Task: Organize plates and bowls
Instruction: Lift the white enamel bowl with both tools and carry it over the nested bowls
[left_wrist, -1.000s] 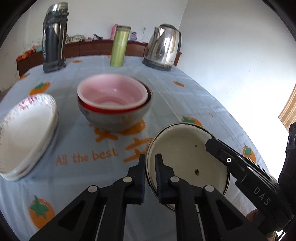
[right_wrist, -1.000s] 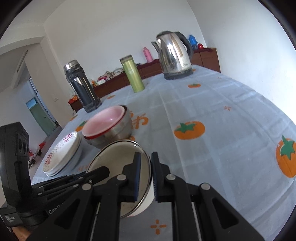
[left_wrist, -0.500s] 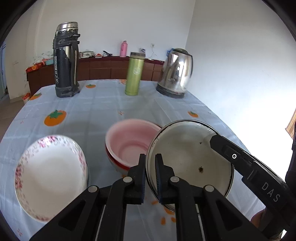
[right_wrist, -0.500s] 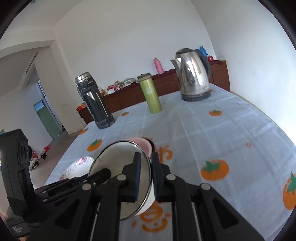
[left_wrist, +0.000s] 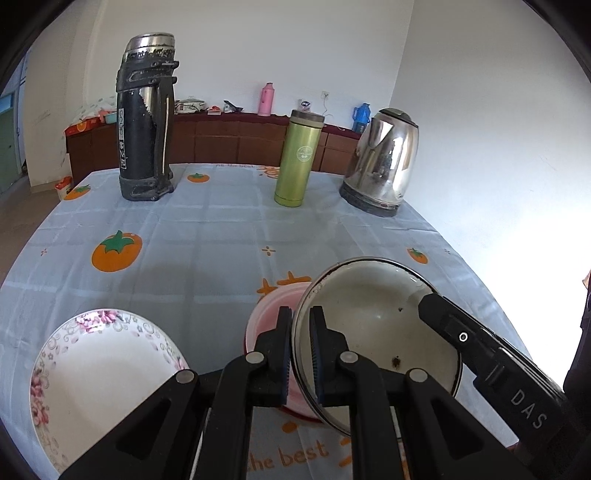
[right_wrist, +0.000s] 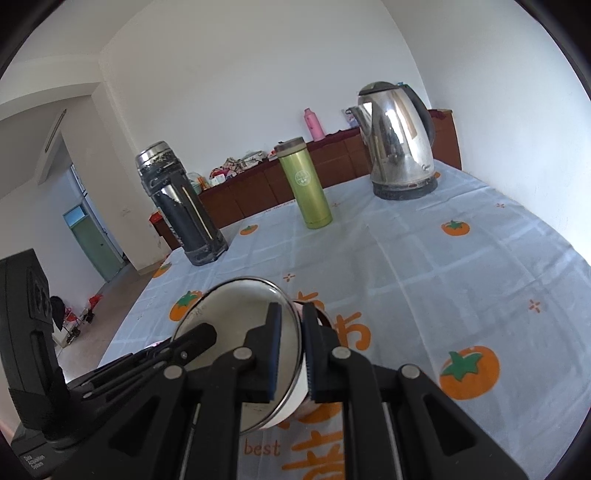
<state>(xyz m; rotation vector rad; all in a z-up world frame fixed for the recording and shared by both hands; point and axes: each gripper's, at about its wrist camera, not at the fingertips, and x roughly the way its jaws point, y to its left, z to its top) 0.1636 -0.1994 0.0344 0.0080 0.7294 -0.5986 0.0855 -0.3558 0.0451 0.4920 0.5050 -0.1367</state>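
Jaws of both the left gripper (left_wrist: 300, 350) and right gripper (right_wrist: 291, 352) pinch opposite rims of the cream enamel bowl (left_wrist: 373, 325), tilted above the pink bowl (left_wrist: 267, 314).

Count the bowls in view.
2 clearly: the white enamel bowl gripped at opposite rims by both grippers, and the pink bowl behind it on the table. More may be nested underneath.

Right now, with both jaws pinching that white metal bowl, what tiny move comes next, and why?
Probably lower the enamel bowl into the pink bowl. The left gripper and the right gripper hold its rim tilted above the pink bowl, so nesting them looks closest.
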